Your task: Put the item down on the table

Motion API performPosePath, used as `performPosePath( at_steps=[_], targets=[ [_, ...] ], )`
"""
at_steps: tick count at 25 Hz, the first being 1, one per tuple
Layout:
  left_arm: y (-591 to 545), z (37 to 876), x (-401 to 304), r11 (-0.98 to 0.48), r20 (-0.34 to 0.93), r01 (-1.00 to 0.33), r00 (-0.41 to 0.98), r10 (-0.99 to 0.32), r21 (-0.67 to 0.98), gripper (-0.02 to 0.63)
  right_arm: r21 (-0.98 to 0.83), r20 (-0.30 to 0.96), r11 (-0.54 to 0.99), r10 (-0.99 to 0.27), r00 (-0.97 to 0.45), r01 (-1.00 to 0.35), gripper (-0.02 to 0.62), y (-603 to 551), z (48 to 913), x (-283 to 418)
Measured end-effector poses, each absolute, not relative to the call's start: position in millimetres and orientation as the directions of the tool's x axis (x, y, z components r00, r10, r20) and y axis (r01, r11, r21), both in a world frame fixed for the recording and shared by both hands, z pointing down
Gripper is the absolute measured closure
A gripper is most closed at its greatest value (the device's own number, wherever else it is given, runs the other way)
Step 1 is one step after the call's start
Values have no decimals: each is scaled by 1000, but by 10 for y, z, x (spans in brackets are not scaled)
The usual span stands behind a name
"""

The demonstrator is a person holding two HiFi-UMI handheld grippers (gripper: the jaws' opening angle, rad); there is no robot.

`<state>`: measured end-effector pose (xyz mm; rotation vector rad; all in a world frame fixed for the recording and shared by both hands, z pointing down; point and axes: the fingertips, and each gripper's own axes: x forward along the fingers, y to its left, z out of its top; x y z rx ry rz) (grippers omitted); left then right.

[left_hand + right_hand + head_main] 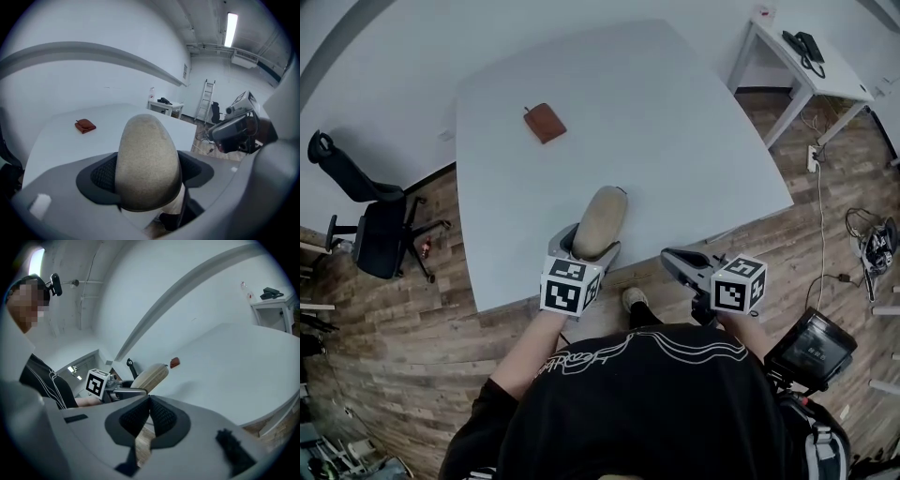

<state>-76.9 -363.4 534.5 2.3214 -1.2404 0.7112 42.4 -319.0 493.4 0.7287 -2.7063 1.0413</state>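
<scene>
White counter (pixel 675 112) is spreading before us; we are clamping the beige item (pixel 602 220) in our left gripper (pixel 584 251) above its near edge. Our right gripper (pixel 677 261) is hanging closed, empty. A brown pouch (pixel 545 123) is lying farther back.

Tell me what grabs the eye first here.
A beige oval object is clamped in the left tool, at the near edge of the white table. Farther out on the table lies a brown pouch, alone. The right tool is shut on nothing, just off the table.
</scene>
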Motion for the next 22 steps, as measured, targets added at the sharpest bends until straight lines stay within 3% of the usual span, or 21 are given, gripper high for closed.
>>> performPosePath(
  at_steps=[10,22],
  targets=[
    [-4537,6242,-1001,-477,732,-878,311,-606,-21,221,-638,348,577,-374,-860,-510,591,-3668,5175,489],
    [-4469,6487,-1025,-482,736,-867,246,-631,-123,221,-638,345,573,-384,-856,-514,591,-3678,5179,580]
  ],
)
